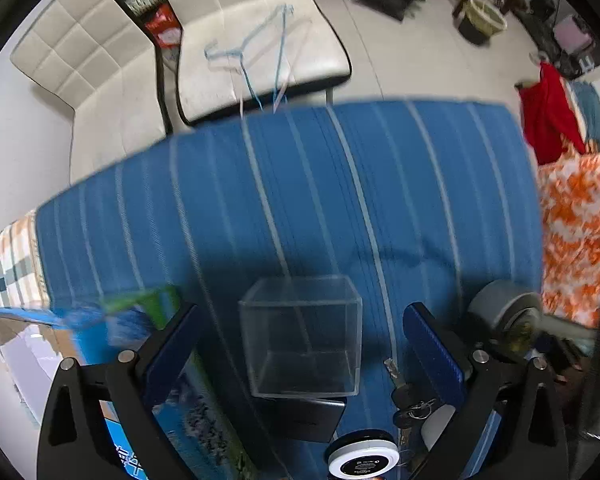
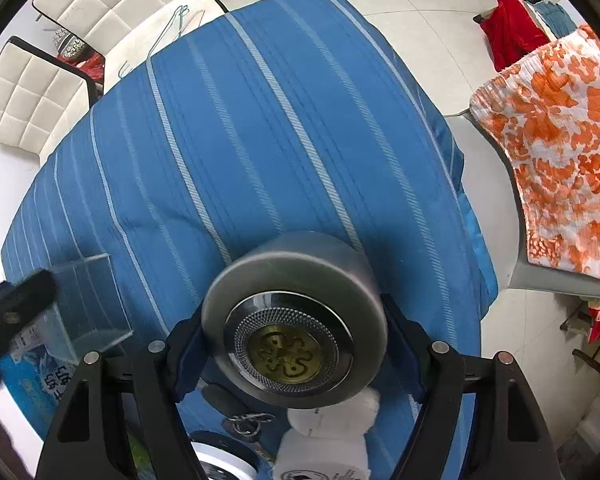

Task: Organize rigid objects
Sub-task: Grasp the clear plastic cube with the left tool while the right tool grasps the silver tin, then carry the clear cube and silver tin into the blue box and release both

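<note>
A clear plastic box (image 1: 300, 344) stands on the blue striped cloth (image 1: 340, 200), its near side against a black box (image 1: 300, 420). My left gripper (image 1: 302, 312) hangs over it, open, a finger on each side and neither pad touching. My right gripper (image 2: 294, 344) is shut on a round grey metal tin (image 2: 296, 320) with a gold emblem on its lid, both pads against its sides. That tin (image 1: 504, 308) shows at the right of the left wrist view. The clear box (image 2: 88, 300) and the left fingers (image 2: 16, 300) show at the left of the right wrist view.
Keys (image 1: 408, 400), a round white-rimmed black disc (image 1: 362, 456) and a white container (image 2: 332, 432) lie at the near edge. A blue and green carton (image 1: 140, 320) lies at the left. White padded chairs (image 1: 100, 60) with wire hangers stand beyond. An orange patterned cloth (image 2: 560, 140) drapes a chair at the right.
</note>
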`<state>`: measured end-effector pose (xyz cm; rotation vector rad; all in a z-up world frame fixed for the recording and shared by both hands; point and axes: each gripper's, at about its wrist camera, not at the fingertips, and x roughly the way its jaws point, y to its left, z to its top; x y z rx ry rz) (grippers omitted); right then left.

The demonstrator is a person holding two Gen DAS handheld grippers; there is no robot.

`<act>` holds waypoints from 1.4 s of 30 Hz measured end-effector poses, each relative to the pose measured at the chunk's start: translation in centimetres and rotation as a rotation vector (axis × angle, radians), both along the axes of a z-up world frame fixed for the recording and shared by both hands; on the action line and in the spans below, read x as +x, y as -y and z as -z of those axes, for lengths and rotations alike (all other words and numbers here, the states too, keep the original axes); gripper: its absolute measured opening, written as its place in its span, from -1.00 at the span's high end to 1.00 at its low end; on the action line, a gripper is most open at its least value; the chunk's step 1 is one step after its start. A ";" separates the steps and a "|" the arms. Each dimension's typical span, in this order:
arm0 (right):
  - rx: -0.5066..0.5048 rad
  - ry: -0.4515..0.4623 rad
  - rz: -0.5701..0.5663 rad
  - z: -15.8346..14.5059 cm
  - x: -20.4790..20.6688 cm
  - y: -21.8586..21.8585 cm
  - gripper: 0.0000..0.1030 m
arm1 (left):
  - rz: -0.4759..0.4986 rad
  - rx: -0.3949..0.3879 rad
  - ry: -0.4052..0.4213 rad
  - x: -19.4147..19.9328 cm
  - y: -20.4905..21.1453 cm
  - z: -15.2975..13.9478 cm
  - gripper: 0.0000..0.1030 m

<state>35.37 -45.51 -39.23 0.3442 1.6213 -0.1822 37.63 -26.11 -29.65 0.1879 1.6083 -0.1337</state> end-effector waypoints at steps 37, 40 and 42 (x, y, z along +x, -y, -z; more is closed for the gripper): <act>-0.139 0.076 -0.070 -4.5 -4.0 -2.3 -0.41 | 0.004 -0.046 0.138 -3.0 -0.7 -1.0 -0.20; -0.161 0.133 -0.099 -7.5 -4.9 -3.2 -0.41 | -0.009 -0.071 0.202 -4.3 -2.5 -3.6 -0.20; -0.153 0.169 -0.116 -9.6 -5.5 -4.5 -0.41 | -0.024 -0.079 0.249 -5.4 -3.9 -5.9 -0.20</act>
